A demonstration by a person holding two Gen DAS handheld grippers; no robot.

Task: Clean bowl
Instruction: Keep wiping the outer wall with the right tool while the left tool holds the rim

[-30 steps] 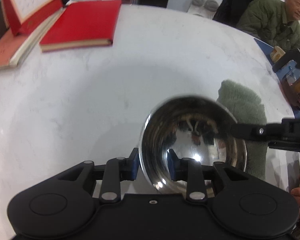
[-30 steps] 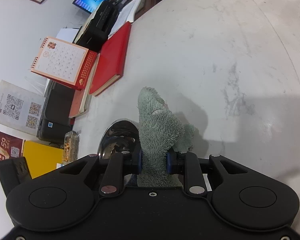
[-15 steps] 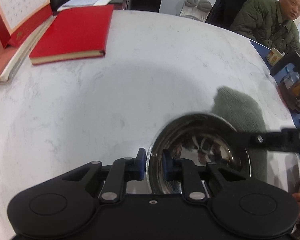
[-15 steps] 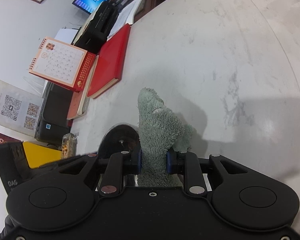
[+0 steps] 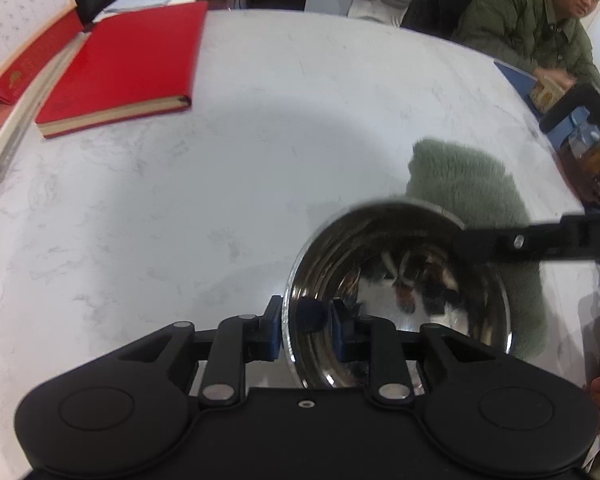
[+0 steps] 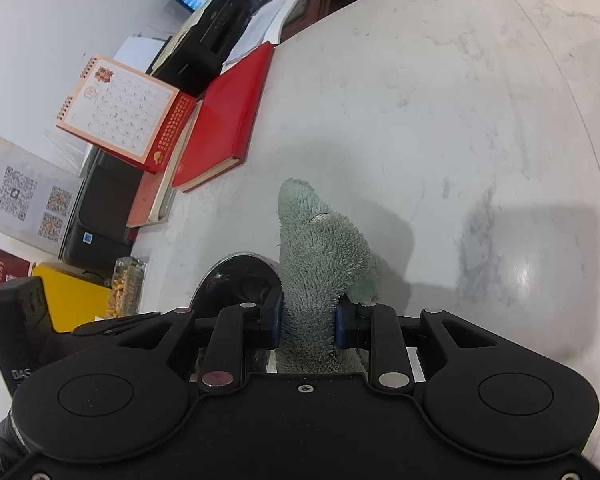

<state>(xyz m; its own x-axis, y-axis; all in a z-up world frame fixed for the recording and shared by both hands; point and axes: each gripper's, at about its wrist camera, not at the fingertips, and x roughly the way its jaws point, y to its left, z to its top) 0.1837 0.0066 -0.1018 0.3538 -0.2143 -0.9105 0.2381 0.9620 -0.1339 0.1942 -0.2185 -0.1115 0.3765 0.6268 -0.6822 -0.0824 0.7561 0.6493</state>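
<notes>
The bowl is held above the table, its near rim lying between the fingers of the left gripper. The cloth is gripped in the right gripper, just right of the bowl and touching its outer wall. A book is laid at the table's far left, a calendar standing left of it. A teapot is placed at the far right edge.

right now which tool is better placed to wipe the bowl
The right tool: it is shut on the green cloth, which sits against the steel bowl. The left tool is occupied, pinching the bowl's rim to steady it.
</notes>
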